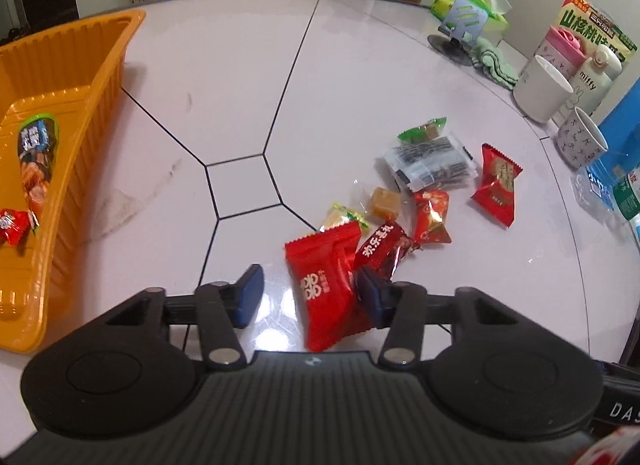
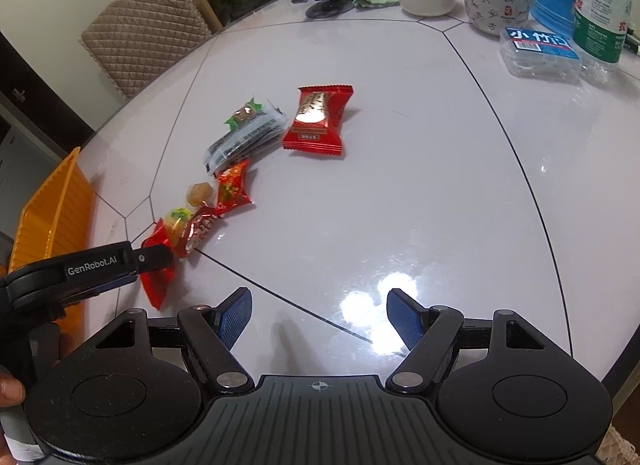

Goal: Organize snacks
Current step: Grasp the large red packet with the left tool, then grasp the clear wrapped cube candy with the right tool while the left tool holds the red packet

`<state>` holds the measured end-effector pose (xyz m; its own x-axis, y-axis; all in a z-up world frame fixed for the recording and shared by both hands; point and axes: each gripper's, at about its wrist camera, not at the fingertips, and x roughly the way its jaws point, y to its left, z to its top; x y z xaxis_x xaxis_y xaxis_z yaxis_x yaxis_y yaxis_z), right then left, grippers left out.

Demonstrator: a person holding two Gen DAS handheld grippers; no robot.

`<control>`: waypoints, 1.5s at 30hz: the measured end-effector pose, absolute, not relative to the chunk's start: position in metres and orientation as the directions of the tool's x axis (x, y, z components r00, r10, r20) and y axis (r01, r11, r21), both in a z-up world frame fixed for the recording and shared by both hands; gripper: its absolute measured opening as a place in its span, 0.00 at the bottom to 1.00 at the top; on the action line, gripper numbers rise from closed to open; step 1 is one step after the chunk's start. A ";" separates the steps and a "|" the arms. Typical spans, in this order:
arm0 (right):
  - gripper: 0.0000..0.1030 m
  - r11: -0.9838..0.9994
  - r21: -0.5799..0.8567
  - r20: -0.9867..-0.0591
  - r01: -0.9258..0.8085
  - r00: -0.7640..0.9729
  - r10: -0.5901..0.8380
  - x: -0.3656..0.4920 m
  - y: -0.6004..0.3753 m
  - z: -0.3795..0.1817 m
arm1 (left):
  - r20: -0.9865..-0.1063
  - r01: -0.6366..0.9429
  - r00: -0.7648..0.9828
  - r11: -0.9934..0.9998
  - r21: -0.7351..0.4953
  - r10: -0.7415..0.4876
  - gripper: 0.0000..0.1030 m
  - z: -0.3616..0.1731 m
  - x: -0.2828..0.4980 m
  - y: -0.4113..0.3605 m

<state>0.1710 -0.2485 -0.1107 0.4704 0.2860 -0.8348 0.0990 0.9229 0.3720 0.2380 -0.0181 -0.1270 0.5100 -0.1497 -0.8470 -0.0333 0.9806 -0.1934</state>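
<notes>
Snacks lie scattered on the white table (image 1: 224, 77), toward its right edge in the left wrist view, while an orange tray (image 1: 100, 77) sits at the table's left edge with a couple of wrapped snacks already in it. The left gripper (image 1: 308, 291) is low over the table at the near edge of the pile, and a large red packet (image 1: 324, 285) stands between its blue pads; the right pad touches the packet's side, but a gap shows between the left pad and the packet, so the jaws are not clamped on it. Just beyond that packet lie a dark red candy (image 1: 384, 249), a yellow-green candy (image 1: 344, 219), a clear-wrapped brown candy (image 1: 385, 204) and a shiny red candy (image 1: 430, 217). Farther toward the table's far edge are a clear bag with dark print (image 1: 430, 163), a green-wrapped sweet (image 1: 424, 131) touching it, and a red pillow pack (image 1: 496, 193) a little apart on the right. The right gripper (image 2: 320, 319) hovers over bare table near the near edge, its jaws spread wide with nothing between them. Along the far right edge stand a white mug (image 1: 542, 89), a patterned cup (image 1: 580, 141) and a green cloth (image 1: 494, 63).
</notes>
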 end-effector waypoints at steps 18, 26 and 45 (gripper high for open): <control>0.71 0.933 0.351 -0.764 -0.077 0.552 0.333 0.186 -0.224 -0.105 | -0.815 0.031 0.574 0.996 -0.082 -0.085 0.22 -0.103 0.230 -0.007; 0.40 0.895 0.319 -0.689 -0.311 0.573 0.444 0.222 -0.177 -0.102 | -0.803 0.001 0.593 0.997 -0.083 -0.068 0.22 -0.092 0.241 0.005; 0.32 0.894 0.175 -0.745 -0.412 0.539 0.394 0.268 -0.135 -0.138 | -0.808 -0.029 0.584 0.993 -0.112 -0.074 0.22 -0.097 0.256 0.021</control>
<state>0.2678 -0.1348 -0.1380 0.5386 0.3938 -0.7449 -0.4123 0.8942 0.1745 0.2562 0.0213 -0.0973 0.5842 -0.0741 -0.8082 -0.0293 0.9933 -0.1122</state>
